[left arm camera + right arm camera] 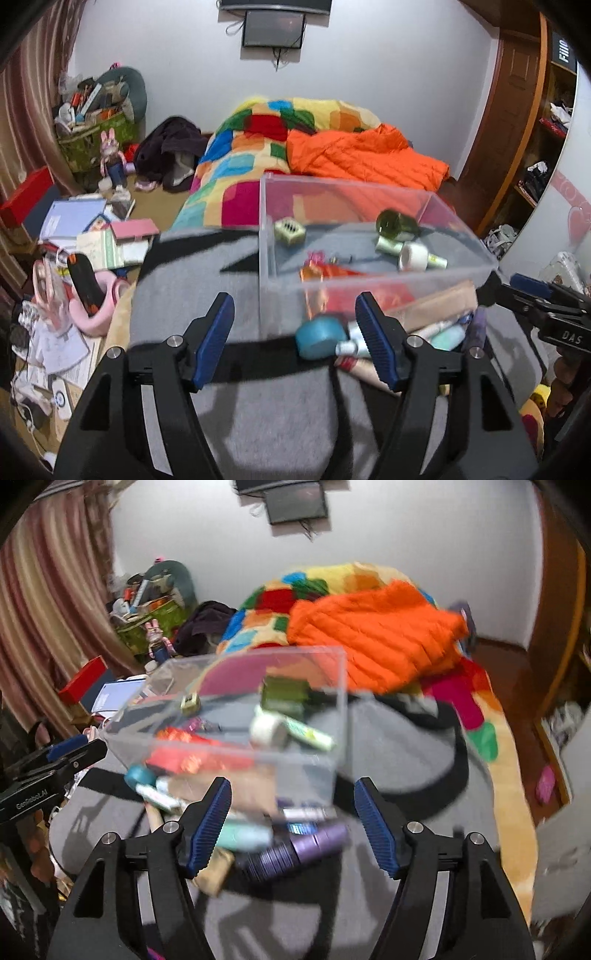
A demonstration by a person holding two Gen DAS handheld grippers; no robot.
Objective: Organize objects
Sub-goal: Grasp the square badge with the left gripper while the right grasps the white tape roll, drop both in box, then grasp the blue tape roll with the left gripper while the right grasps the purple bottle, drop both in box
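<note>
Both your grippers hang with fingers spread apart and nothing between them, over the grey blanket (207, 280).

Your left gripper (295, 339) points at a teal jar (319, 336) and a white tube lying just outside the clear plastic box (280, 258); your right gripper (291, 825) is above a purple ribbed bottle (295, 851) and a mint tube (245, 836) in the same pile. Inside the box lie a green glass bottle (393, 223), a white-capped tube (417, 256) and a red packet (192, 751). An orange puffer jacket (362, 155) rests on the patchwork quilt (243, 147) behind.
</note>
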